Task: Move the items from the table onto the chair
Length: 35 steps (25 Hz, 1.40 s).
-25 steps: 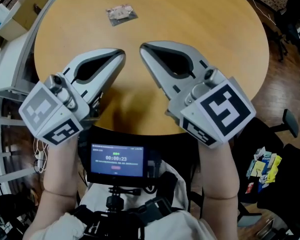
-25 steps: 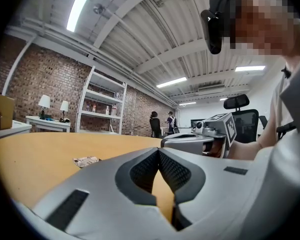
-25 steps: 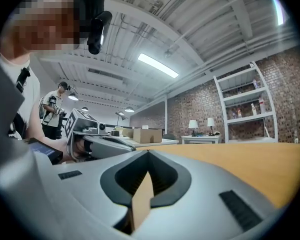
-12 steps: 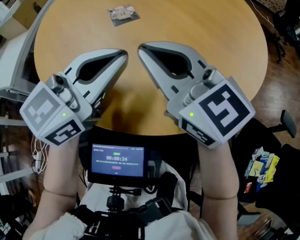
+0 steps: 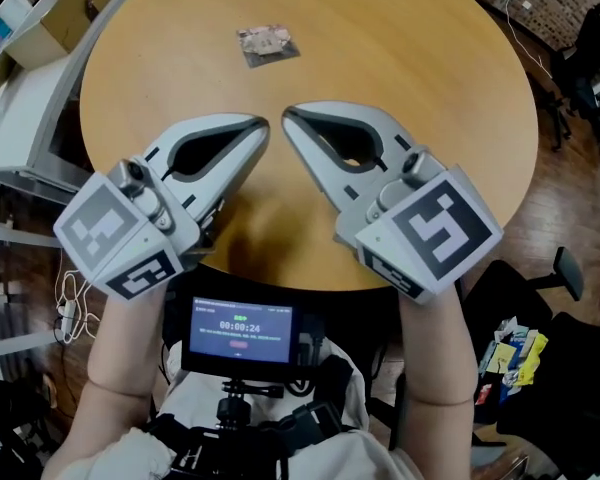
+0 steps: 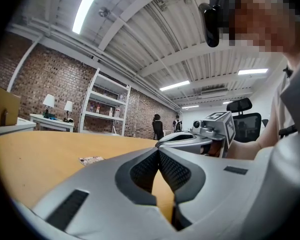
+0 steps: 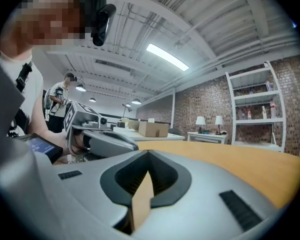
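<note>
- Jaws of the left gripper (image 5: 261,125), lower left of centre, are clenched on nothing above the round table (image 5: 450,118).
- Small flat packet (image 5: 268,43) lies at upper centre on the tabletop, well apart from both grippers.
- Right gripper (image 5: 289,117), just right of centre, is likewise pressed together and empty.
- Black chair (image 5: 580,360) at lower right already carries colourful packets (image 5: 520,336).
- Risk: the thin packet may skid or slip from a shallow pinch, since it lies flat on smooth wood.
</note>
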Each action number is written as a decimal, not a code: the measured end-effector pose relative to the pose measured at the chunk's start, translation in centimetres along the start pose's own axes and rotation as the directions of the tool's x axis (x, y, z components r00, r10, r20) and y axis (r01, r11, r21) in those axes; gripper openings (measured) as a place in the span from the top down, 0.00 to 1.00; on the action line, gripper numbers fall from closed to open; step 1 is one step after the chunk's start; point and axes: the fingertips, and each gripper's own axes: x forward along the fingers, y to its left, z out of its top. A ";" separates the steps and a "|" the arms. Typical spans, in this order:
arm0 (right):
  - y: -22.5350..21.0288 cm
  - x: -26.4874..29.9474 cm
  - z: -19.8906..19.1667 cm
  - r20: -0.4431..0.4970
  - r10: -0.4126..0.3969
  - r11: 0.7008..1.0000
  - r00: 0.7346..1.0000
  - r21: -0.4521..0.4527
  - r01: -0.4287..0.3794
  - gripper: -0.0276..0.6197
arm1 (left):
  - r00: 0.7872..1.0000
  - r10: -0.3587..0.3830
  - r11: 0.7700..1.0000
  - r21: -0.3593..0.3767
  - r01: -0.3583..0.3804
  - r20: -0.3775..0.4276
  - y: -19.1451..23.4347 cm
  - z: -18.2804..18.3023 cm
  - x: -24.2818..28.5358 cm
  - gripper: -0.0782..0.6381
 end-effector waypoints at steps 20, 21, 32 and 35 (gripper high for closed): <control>-12.0 8.8 -6.2 -0.409 0.000 0.997 0.912 0.072 0.032 0.55 | 1.000 -0.001 0.999 -0.041 0.003 0.031 0.6 -0.1 -1.6 0.88; -12.4 9.4 -6.7 -0.435 0.003 0.997 0.901 0.075 0.033 0.54 | 1.000 -0.005 0.999 -0.043 0.006 0.031 0.6 -0.1 -1.7 0.88; -12.6 13.6 -8.0 -0.526 0.061 0.995 0.848 0.097 -0.012 0.43 | 0.999 -0.014 0.999 -0.043 0.016 0.032 0.5 -0.4 -2.4 0.88; -12.7 13.9 -8.8 -0.550 0.062 0.996 0.833 0.090 -0.015 0.40 | 1.000 -0.014 0.999 -0.047 0.015 0.028 0.3 -0.3 -2.5 0.88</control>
